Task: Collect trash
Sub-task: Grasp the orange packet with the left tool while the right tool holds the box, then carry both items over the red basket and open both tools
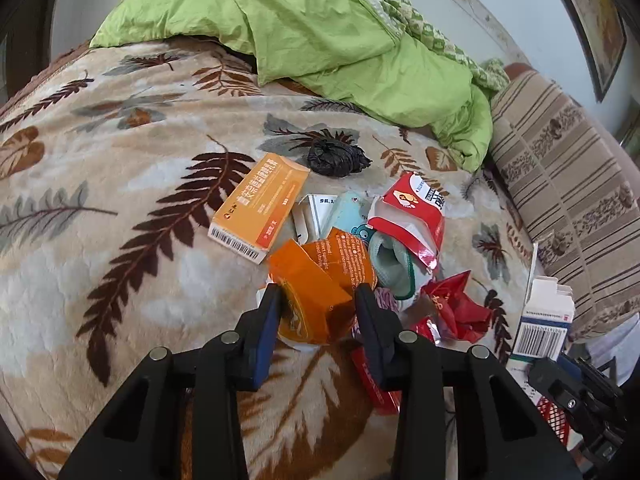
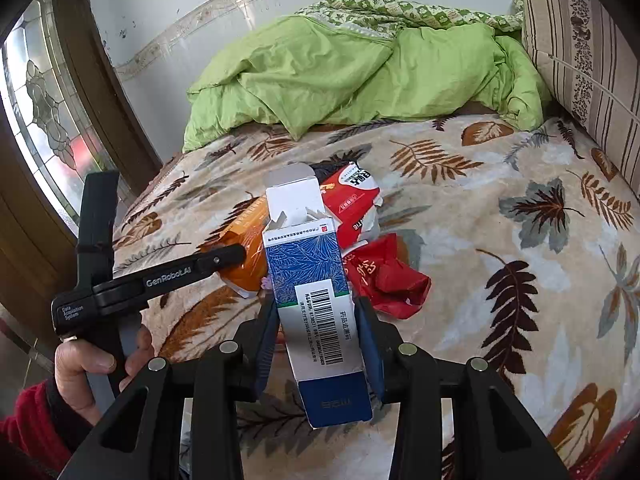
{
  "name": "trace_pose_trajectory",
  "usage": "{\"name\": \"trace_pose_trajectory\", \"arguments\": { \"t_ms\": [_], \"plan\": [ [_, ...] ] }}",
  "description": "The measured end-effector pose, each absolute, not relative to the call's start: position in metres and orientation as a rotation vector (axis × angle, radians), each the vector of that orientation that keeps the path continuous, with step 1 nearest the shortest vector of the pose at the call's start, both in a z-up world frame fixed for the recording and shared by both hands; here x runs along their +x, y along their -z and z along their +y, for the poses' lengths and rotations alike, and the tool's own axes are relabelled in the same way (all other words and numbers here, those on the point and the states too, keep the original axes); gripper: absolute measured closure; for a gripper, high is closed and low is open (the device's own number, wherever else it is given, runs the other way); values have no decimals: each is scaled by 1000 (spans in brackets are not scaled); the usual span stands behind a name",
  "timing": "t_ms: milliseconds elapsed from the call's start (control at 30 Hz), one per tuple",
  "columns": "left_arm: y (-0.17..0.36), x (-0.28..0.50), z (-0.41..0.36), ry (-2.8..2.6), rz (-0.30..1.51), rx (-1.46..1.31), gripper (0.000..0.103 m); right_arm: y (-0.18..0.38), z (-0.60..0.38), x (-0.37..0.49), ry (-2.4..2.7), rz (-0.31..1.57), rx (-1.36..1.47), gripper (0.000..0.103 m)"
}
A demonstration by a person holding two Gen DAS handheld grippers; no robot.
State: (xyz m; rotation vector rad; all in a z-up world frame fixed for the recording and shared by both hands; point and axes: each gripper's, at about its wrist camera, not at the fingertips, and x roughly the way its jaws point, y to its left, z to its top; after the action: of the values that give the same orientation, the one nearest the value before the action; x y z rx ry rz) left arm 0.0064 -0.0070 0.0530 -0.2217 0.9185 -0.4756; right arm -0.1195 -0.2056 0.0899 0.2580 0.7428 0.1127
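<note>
Left wrist view alone shows the orange medicine box [image 1: 259, 207] lying slantwise and a black bag [image 1: 335, 157] on the bed blanket [image 1: 120, 184]; my left jaws [image 1: 318, 300] pinch an orange wrapper [image 1: 316, 292]. Right wrist view: my right jaws [image 2: 318, 320] clamp a blue carton [image 2: 316, 312], long axis pointing away, open flap far.

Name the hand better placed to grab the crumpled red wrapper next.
Neither is free: the left gripper pinches the orange packet, the right gripper the blue box. Once emptied, probably the right: the red wrapper lies just ahead.
</note>
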Motion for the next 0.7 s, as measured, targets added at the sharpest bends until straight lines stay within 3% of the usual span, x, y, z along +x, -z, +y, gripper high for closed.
{"name": "trace_pose_trajectory", "arguments": {
  "t_ms": [333, 700],
  "plan": [
    [-82, -34, 14, 498, 850, -241, 67, -104, -207, -132, -125, 718, 292, 62],
    [-121, -82, -15, 600, 793, -166, 67, -110, -235, -162, -120, 708, 413, 62]
  ]
}}
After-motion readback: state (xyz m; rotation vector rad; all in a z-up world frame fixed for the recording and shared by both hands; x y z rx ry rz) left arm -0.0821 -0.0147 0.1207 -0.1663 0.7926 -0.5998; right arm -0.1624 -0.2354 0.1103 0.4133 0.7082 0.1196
